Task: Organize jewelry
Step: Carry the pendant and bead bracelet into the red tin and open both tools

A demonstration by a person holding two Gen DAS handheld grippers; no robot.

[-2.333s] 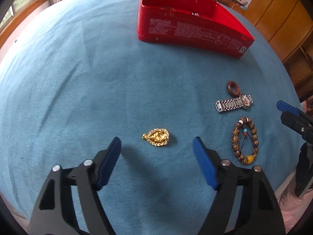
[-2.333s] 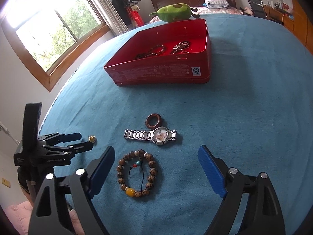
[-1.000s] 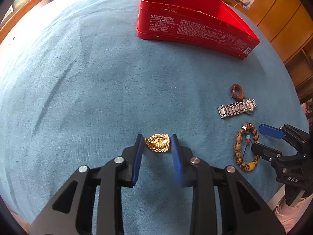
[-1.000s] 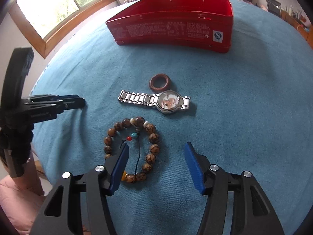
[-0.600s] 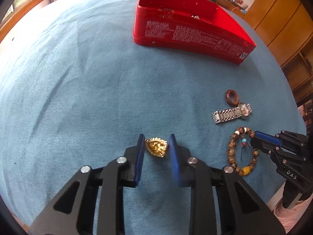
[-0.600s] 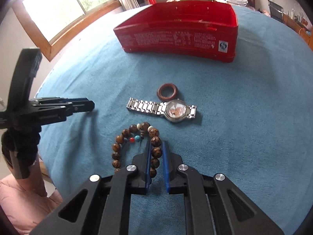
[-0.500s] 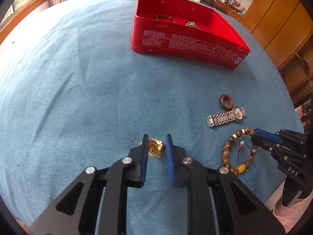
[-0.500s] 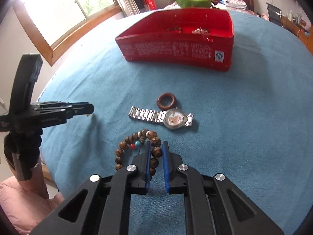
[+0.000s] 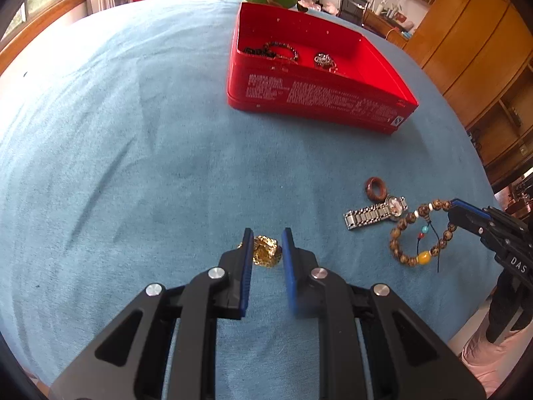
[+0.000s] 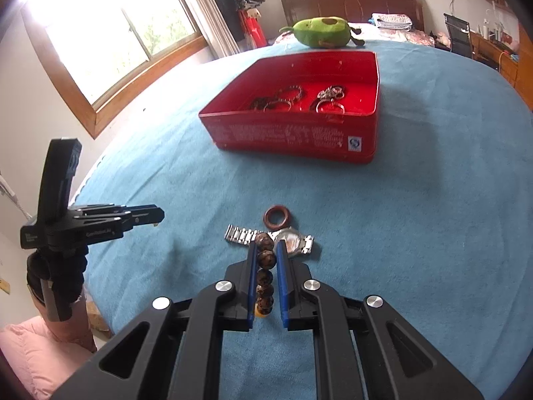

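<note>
My left gripper (image 9: pixel 267 236) is shut on a small gold chain piece (image 9: pixel 265 251), held just above the blue cloth. My right gripper (image 10: pixel 266 247) is shut on a brown bead bracelet (image 10: pixel 266 259). In the left wrist view that bracelet (image 9: pixel 403 256) hangs as a loop from the right gripper (image 9: pixel 457 207), lifted off the cloth. A silver watch (image 10: pixel 294 240) and a wooden ring (image 10: pixel 277 217) lie on the cloth just past the right fingertips. An open red tin (image 9: pixel 316 95) stands further back with several pieces inside. The left gripper (image 10: pixel 151 215) also shows at the left of the right wrist view.
A green avocado plush (image 10: pixel 323 31) lies behind the red tin (image 10: pixel 293 136). The blue cloth (image 9: pixel 133 140) spreads wide to the left of the tin. A window is at the left and wooden cabinets (image 9: pixel 473 50) at the right. A pink sleeve (image 10: pixel 23 350) is at the table's near edge.
Both grippers have closed, the left on the gold piece and the right on the bead bracelet. Both then rose, lifting the bracelet off the cloth, and the tin's inside came into view.
</note>
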